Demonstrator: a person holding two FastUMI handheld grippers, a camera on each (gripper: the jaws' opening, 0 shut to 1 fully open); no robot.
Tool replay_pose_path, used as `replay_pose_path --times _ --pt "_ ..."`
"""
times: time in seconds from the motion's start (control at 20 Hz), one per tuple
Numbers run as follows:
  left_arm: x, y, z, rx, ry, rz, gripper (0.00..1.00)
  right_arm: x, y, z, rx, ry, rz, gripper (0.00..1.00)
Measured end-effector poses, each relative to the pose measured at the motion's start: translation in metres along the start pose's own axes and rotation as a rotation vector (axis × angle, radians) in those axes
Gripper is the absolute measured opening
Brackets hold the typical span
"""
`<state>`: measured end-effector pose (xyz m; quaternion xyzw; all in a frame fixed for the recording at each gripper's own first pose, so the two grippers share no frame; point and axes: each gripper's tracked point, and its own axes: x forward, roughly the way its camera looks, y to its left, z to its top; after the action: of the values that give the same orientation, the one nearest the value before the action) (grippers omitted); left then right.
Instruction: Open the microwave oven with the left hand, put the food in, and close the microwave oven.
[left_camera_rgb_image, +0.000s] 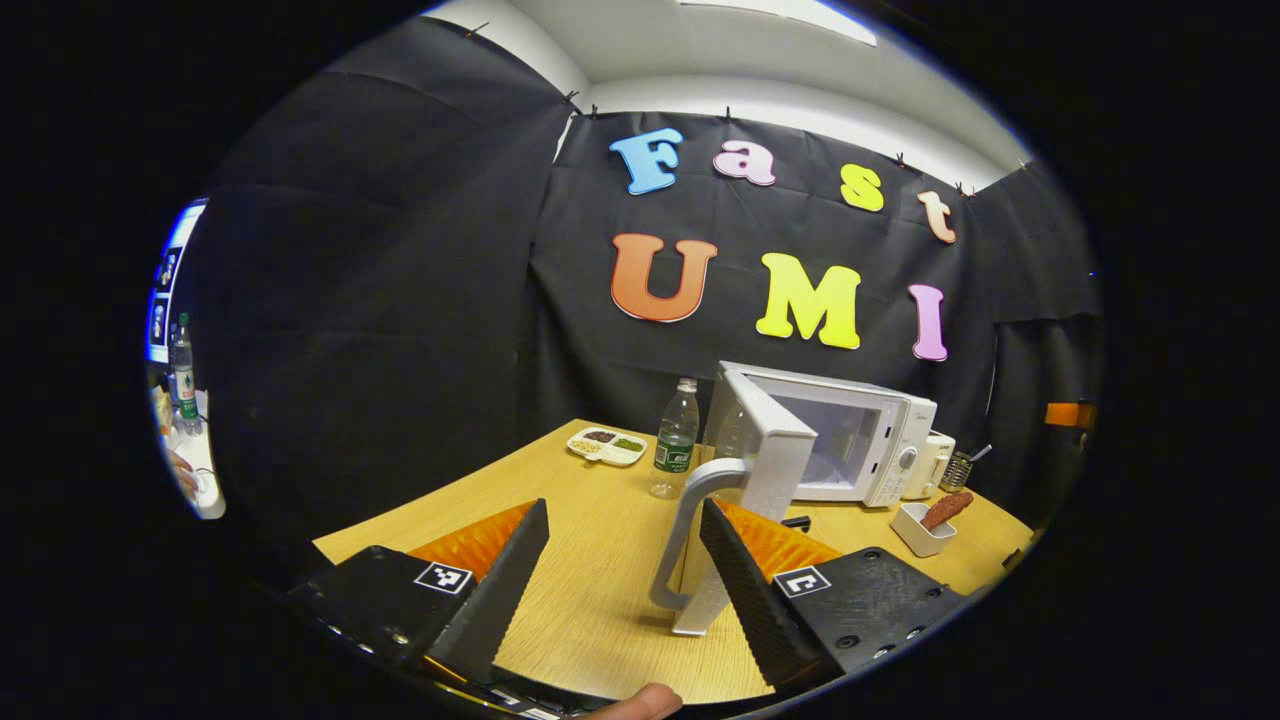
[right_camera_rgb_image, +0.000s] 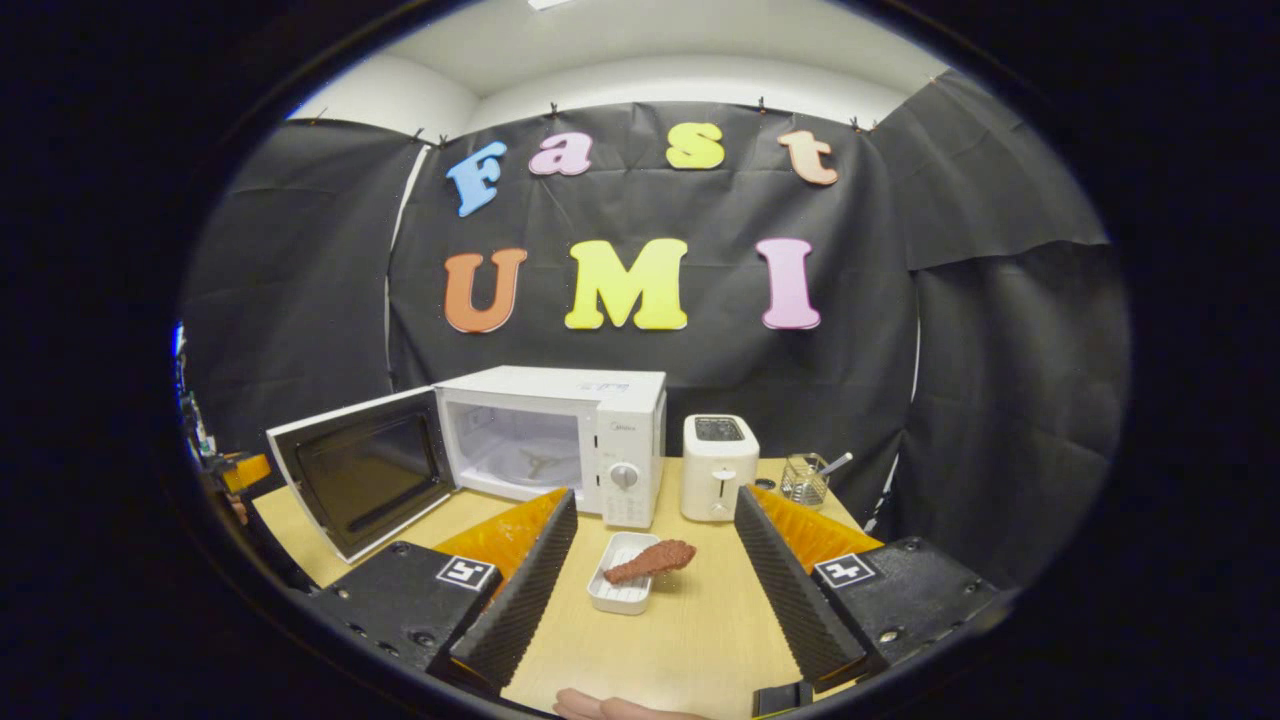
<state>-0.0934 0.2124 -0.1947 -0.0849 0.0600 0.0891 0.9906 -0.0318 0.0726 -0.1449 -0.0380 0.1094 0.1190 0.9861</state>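
Your left gripper (left_camera_rgb_image: 622, 560) has its fingers spread wide and grips nothing. The handle (left_camera_rgb_image: 690, 535) of the microwave door (left_camera_rgb_image: 757, 452) stands between the two fingers, close against the right-hand one, while the other finger is well clear of it; whether that near finger actually touches the handle you cannot tell. The door is swung open, edge-on to you in the left gripper view.

The microwave (right_camera_rgb_image: 553, 435) sits at the back of the wooden table (right_camera_rgb_image: 690, 620). In the right gripper view its door hangs open to the left and the cavity shows, with the turntable hub on its floor. The control panel with its knob is on the right side of the microwave's front.

Your right gripper (right_camera_rgb_image: 655, 575) is also wide open and holds nothing. It hovers over the table, and the food (right_camera_rgb_image: 650, 560), a reddish-brown piece, lies in a small white tray (right_camera_rgb_image: 620, 595) straight ahead between the fingers, apart from both. The tray stands on the table in front of the microwave's panel. In the left gripper view the same tray (left_camera_rgb_image: 920, 535) and food (left_camera_rgb_image: 947, 508) sit at the right, in front of the microwave.

A toaster (right_camera_rgb_image: 719, 465) stands just right of the microwave, and a wire holder (right_camera_rgb_image: 803, 480) with a utensil stands right of that. A water bottle (left_camera_rgb_image: 676, 438) stands on the table just left of the door, and a divided dish (left_camera_rgb_image: 606, 445) lies beyond it, near the wall.
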Motion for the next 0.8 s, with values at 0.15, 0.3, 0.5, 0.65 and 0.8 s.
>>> replay_pose_path --times 0.15,0.3,0.5,0.65,0.8 --pt "-0.015 -0.021 0.028 0.049 -0.027 -0.011 0.94 0.007 -0.005 -0.004 -0.012 0.019 0.011 1.00" --pt "-0.023 -0.048 0.054 0.054 -0.052 -0.029 0.93 0.016 -0.015 -0.008 -0.037 0.044 0.011 1.00" --pt "-0.021 -0.096 0.081 0.069 -0.067 -0.111 0.93 0.027 -0.026 -0.013 -0.033 0.078 0.025 1.00" --pt "-0.011 -0.126 0.100 0.071 -0.090 -0.162 0.93 0.039 -0.023 -0.024 -0.046 0.133 0.083 1.00" --pt "0.001 -0.153 0.108 0.069 -0.100 -0.193 0.93 0.056 -0.034 -0.030 -0.053 0.178 0.092 1.00"
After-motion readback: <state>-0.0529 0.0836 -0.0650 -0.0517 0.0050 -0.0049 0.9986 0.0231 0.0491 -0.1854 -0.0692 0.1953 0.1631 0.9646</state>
